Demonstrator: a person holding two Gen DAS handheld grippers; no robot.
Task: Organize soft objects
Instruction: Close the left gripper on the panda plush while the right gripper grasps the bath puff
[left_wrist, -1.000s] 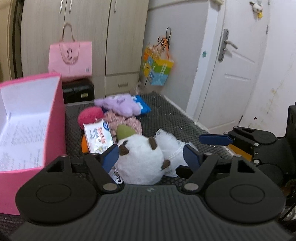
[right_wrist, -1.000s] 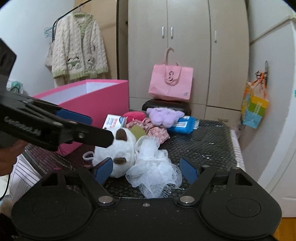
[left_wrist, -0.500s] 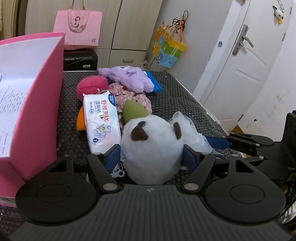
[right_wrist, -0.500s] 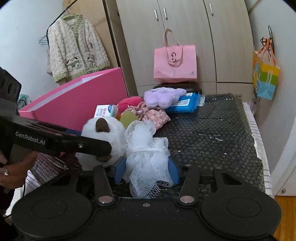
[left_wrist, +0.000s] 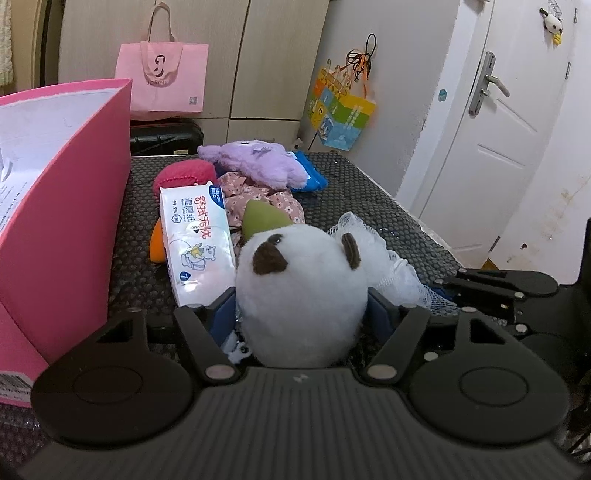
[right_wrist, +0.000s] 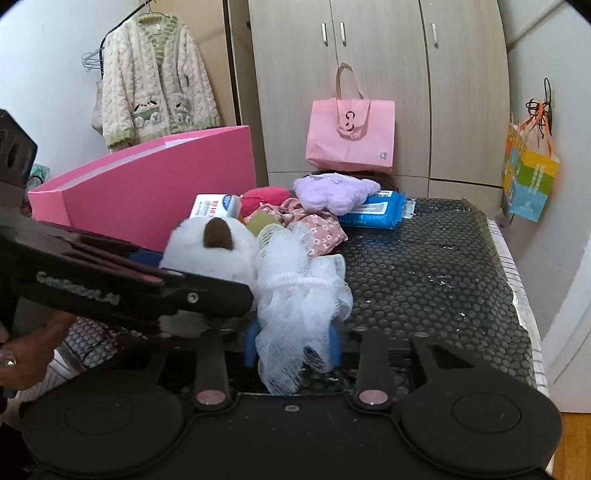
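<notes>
A: The left claw (left_wrist: 301, 314) is closing on the white plush ball (left_wrist: 301, 291), low in the middle of its view. The pads touch both its sides.

B: The right claw (right_wrist: 291, 341) is closing on the white net puff (right_wrist: 301, 291), squeezing it.

A: They sit touching. At ten o'clock stands the pink box (left_wrist: 55, 206). The net could snag the ball and drag it along.

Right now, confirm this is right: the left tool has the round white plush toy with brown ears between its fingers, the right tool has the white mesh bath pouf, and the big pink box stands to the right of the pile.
Wrong on one point: the big pink box stands to the left of the pile, as the left wrist view shows. The left tool does have the round white plush toy with brown ears between its fingers, and the right tool, jaws closing, has the white mesh bath pouf.
</notes>
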